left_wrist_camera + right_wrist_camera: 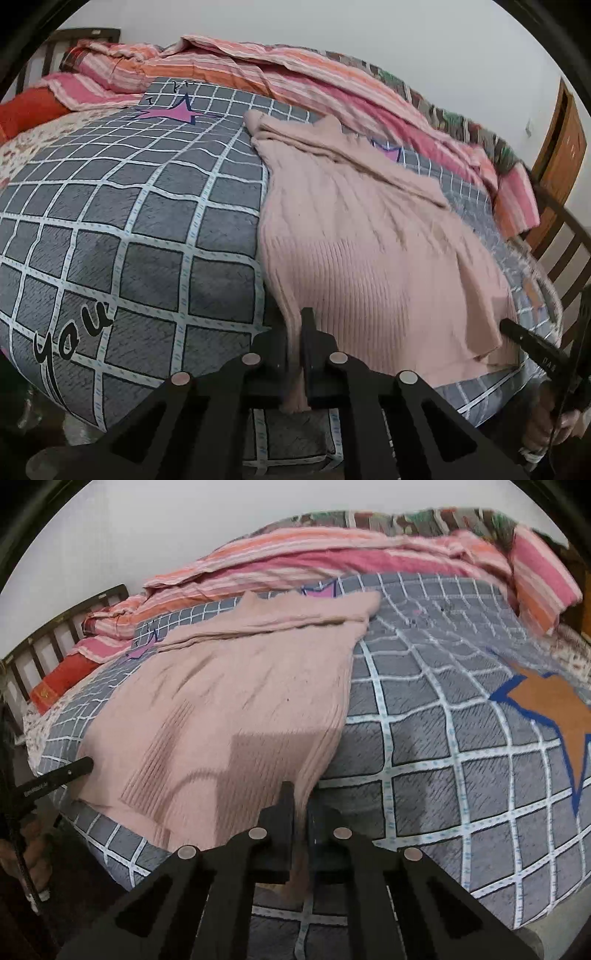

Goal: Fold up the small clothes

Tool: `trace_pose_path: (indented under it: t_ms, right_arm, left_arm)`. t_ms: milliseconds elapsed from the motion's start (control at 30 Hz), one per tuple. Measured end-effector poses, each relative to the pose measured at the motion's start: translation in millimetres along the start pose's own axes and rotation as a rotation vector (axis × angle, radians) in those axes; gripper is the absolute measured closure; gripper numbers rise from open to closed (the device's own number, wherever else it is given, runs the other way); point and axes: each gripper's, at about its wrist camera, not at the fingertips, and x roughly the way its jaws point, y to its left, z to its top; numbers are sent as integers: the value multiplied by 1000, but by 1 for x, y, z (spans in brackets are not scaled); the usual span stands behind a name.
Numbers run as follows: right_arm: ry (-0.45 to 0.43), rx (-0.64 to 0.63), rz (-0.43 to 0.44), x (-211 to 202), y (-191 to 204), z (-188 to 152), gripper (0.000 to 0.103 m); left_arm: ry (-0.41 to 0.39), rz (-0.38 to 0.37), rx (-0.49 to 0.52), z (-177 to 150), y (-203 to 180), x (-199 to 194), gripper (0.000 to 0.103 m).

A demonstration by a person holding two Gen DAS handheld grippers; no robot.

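Pink ribbed sweater (354,236) lies spread flat on the bed, hem at the near edge, collar end away toward the piled bedding. Sleeves look already folded in across the top, though the far end is hard to read.

Left tongs (302,332): jaws pinched tight on the hem's left corner, knit fabric bunched between them and hanging below. Right tongs (301,805): same story on the right hem corner, clamped down with pink fabric trapped in the gap. Each set of tongs also shows at the edge of the other's view, so both sit along the same hem, well apart.

Step, my read: both bottom corners are gripped, ready for the bottom-to-top fold. Next move needs both corners lifted together, kept at even spacing so the hem stays taut, carried over toward the collar and laid down square. Uneven lift would skew the fold; the knit is soft and will sag in the middle.

Surface: grey checked bedspread (443,738) with white grid lines, star prints, some lettering. Striped pink-orange quilt (258,70) heaped along the far side, red pillow (29,110) at one end. Dark wooden slatted bed frame (37,650), plain white wall, wooden door (561,144).
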Motion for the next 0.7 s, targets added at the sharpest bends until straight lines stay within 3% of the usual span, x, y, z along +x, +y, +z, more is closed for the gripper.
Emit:
trace_pose_path:
  t_ms: [100, 200, 333, 500, 700]
  right_arm:
    - [-82, 94, -10, -21, -20, 2, 99]
    - [-65, 222, 33, -24, -45, -3, 99]
    - [-39, 163, 3, -18, -32, -2, 97]
    - [-16, 150, 24, -8, -28, 4, 80]
    - [17, 171, 51, -1, -30, 3, 76]
  left_arm:
    - [-49, -4, -76, 5, 19, -13, 97]
    - [-14, -29, -114, 2, 27, -9, 97]
    - [4, 7, -33, 0, 10, -3, 95]
    - [18, -24, -55, 11, 8, 5, 74]
    - [31, -49, -64, 12, 4, 8, 74]
